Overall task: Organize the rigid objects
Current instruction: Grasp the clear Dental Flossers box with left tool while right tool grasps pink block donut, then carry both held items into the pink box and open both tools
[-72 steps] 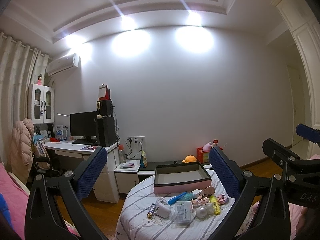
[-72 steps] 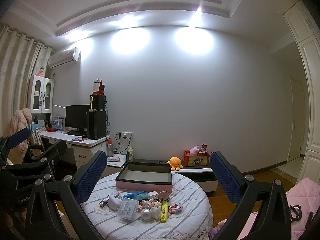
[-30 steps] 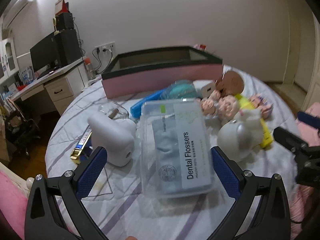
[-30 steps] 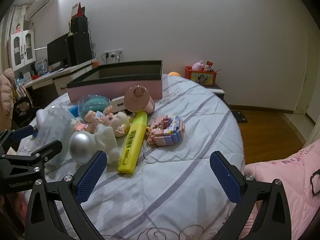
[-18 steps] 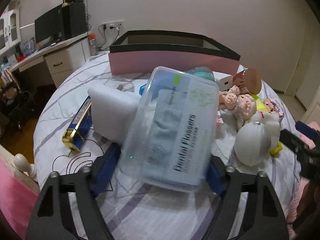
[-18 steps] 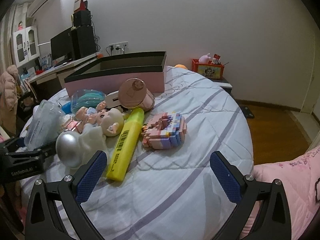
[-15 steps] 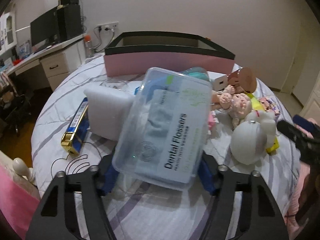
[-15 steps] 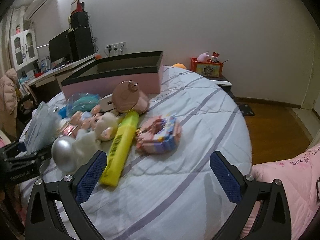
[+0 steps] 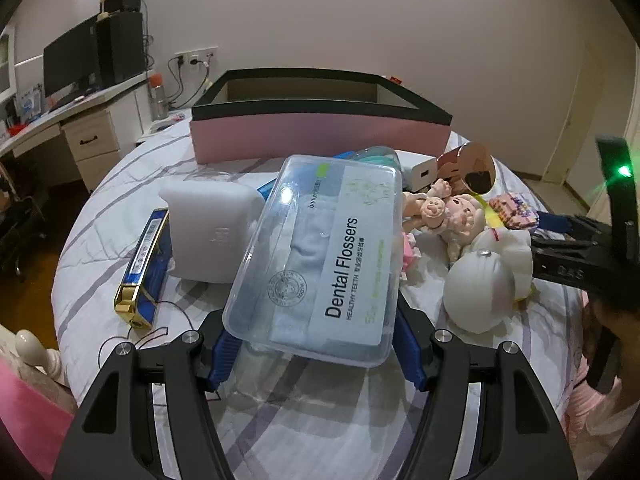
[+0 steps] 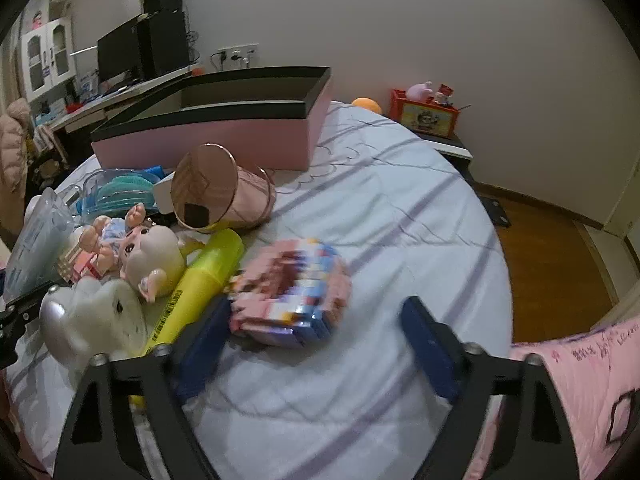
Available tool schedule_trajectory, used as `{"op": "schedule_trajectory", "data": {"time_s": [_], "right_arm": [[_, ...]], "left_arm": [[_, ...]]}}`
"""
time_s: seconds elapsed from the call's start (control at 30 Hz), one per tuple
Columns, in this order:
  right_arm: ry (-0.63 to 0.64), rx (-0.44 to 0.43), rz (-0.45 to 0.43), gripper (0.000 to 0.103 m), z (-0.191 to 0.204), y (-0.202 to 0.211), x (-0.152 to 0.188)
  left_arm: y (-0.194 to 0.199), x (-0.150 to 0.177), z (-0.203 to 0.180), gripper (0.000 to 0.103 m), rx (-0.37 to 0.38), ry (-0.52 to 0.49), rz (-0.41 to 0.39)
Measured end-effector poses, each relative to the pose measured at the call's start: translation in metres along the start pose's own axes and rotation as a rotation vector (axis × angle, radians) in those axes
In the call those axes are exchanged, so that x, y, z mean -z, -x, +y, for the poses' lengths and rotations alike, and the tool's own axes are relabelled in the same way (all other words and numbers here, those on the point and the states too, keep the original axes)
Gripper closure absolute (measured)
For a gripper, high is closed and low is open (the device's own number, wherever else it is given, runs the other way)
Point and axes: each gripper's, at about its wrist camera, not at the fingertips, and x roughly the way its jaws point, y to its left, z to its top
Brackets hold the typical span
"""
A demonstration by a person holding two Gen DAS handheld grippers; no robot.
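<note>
My left gripper [image 9: 316, 354] is shut on a clear dental flosser box [image 9: 320, 256] and holds it tilted above the striped bed cover. The pink open box with a black rim [image 9: 320, 128] stands behind it. My right gripper [image 10: 316, 344] is open, its pads either side of a pink brick toy [image 10: 292, 292], not touching it. A yellow highlighter [image 10: 200, 280], a pig doll [image 10: 148, 256], a white and silver toy [image 10: 92, 320] and a pink wire cup [image 10: 220, 188] lie to its left.
A white case [image 9: 208, 232], a blue and gold box [image 9: 144, 264] and a teal item [image 10: 120, 196] lie on the round bed [image 10: 400, 216]. A desk with a monitor [image 9: 76, 64] stands at the left. Wooden floor [image 10: 560, 264] lies to the right.
My left gripper closed on the flosser box and lifted it off the cover. My right gripper moved down and forward toward the pink brick toy, its pads closing in partway.
</note>
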Motion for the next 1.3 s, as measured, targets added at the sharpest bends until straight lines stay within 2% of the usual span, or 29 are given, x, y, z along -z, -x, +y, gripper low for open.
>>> {"op": "schedule_trajectory", "data": {"time_s": [0.17, 0.2, 0.23, 0.43, 0.53, 0.9, 1.13, 1.3], "right_arm": [[0.047, 0.032, -0.004, 0.024, 0.004, -0.004, -0.006], [0.050, 0.012, 0.000, 0.028, 0.005, -0.005, -0.006], [0.043, -0.004, 0.001, 0.040, 0.004, -0.005, -0.006], [-0.012, -0.006, 0.002, 0.040, -0.004, -0.006, -0.009], [-0.060, 0.022, -0.001, 0.040, -0.015, -0.007, -0.014], [-0.097, 0.003, -0.056, 0.040, -0.025, 0.013, -0.028], [-0.094, -0.001, -0.046, 0.040, -0.028, 0.005, -0.038], [-0.102, -0.012, -0.027, 0.040, -0.030, -0.005, -0.036]], "left_arm": [[-0.004, -0.003, 0.004, 0.036, 0.007, 0.016, 0.007], [-0.004, -0.004, 0.003, 0.036, 0.006, 0.014, 0.009], [-0.005, -0.006, 0.003, 0.036, 0.004, 0.012, 0.014], [-0.007, -0.010, 0.003, 0.037, 0.001, 0.003, 0.023], [-0.005, -0.011, 0.005, 0.037, 0.011, 0.015, 0.017], [0.014, -0.032, 0.000, 0.038, 0.031, -0.009, -0.052], [-0.004, -0.034, -0.002, 0.037, 0.076, -0.001, -0.006], [-0.013, -0.038, -0.009, 0.037, 0.065, -0.025, 0.007]]}}
